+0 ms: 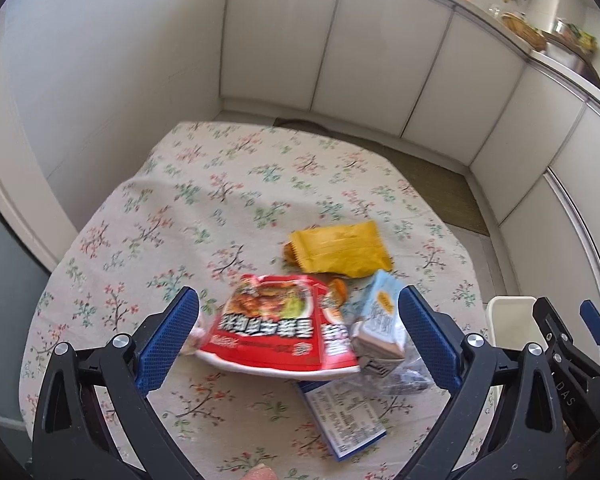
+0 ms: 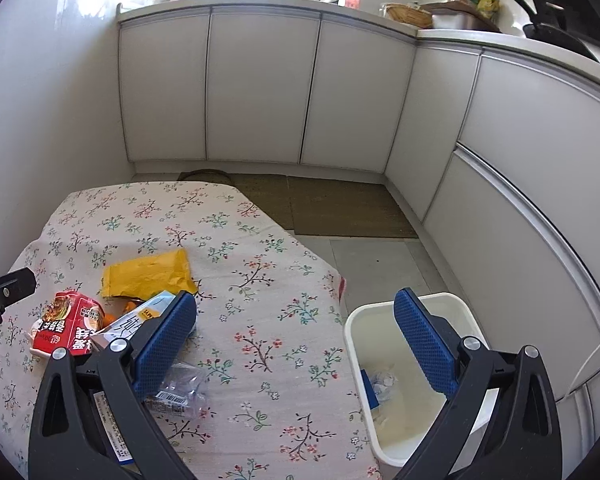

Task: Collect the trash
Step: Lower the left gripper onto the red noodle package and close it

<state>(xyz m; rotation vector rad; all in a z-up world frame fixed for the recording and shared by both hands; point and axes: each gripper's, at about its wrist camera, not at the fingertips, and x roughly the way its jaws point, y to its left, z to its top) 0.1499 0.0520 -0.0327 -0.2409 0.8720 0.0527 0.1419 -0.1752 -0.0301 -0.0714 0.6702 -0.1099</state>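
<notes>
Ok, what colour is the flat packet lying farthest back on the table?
Mustard yellow. The flat packet shows best in the left wrist view, lying on the floral tablecloth.

- Covering the table, a cream tablecloth (image 1: 228, 184) sprinkled with pink and green floral sprigs.
- Lying toward the right edge, a mustard-yellow packet (image 1: 342, 248).
- Showing red with white lettering and a food photo, a snack bag (image 1: 284, 324).
- Showing pale blue and white, a small carton (image 1: 380, 320).
- Standing off the right edge, a white bin (image 2: 452, 308).
- Wearing blue textured pads (image 2: 424, 344) on black frames.
</notes>
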